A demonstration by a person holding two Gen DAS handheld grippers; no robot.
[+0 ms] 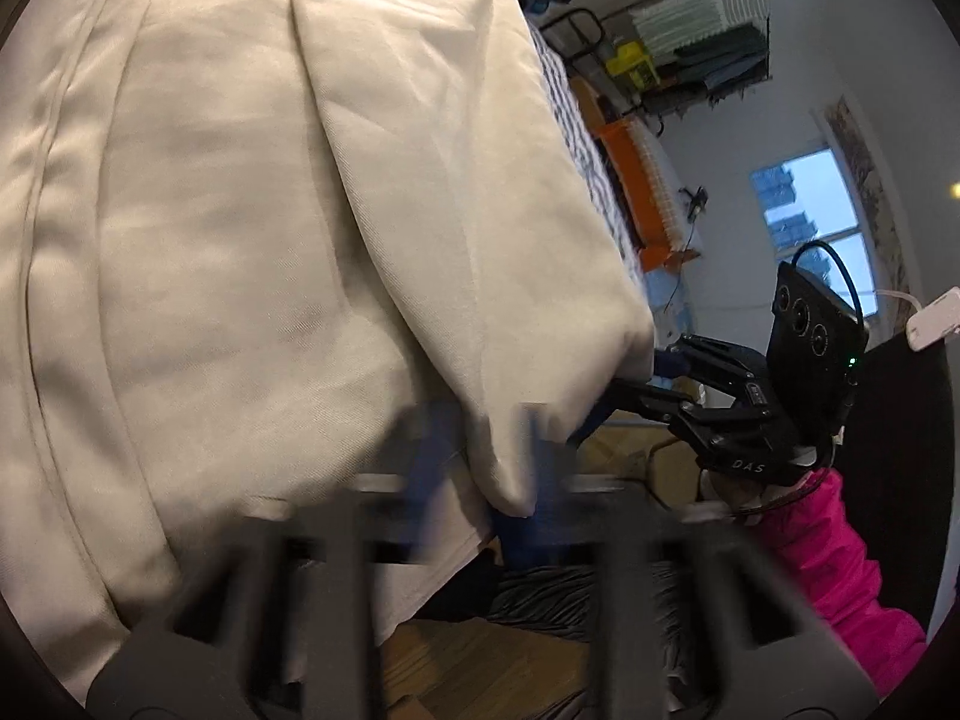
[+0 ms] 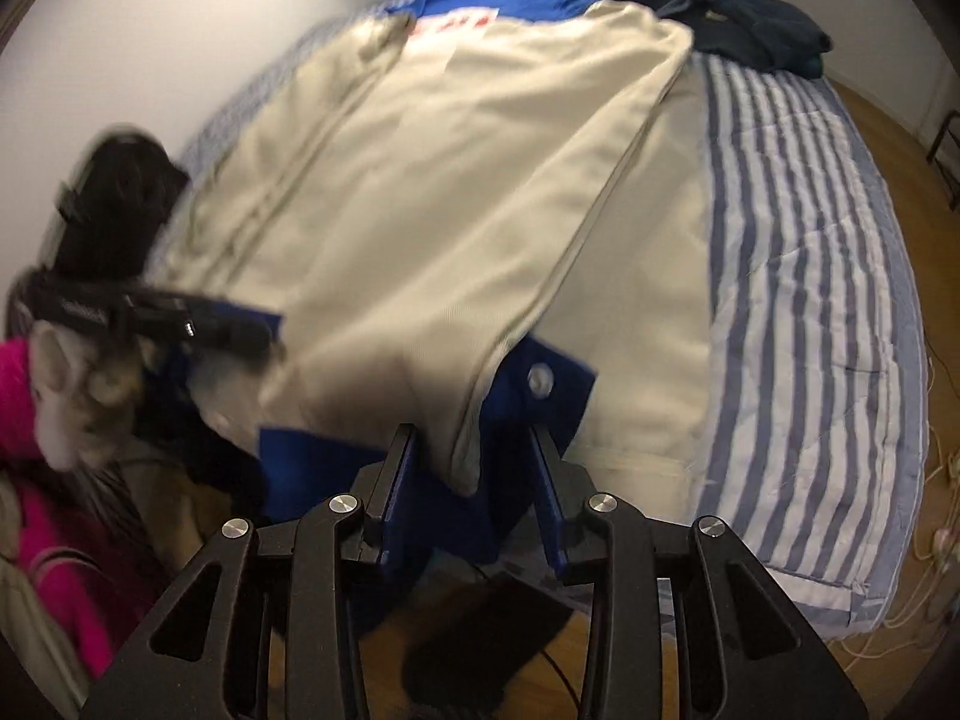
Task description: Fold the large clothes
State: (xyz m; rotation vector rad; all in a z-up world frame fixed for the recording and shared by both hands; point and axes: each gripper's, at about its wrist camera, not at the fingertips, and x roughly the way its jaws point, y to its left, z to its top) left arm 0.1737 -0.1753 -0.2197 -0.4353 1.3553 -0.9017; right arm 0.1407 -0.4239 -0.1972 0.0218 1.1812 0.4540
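A large cream jacket with blue lining (image 2: 456, 192) lies spread over the striped bed (image 2: 798, 276). It fills the left wrist view (image 1: 270, 228). My left gripper (image 1: 486, 456) is blurred; a cream hem corner hangs between its spread fingers. It also shows at the left of the right wrist view (image 2: 240, 333), by the jacket's near left edge. My right gripper (image 2: 474, 462) is open, with a cream corner and blue lining between its fingers. In the left wrist view the right gripper (image 1: 636, 378) sits at the jacket's edge.
A dark garment (image 2: 738, 18) lies at the far end of the bed. Wooden floor (image 2: 900, 138) runs along the right, with cables by the bed's corner. An orange rack (image 1: 642, 192), a clothes rail and a window (image 1: 810, 216) stand across the room.
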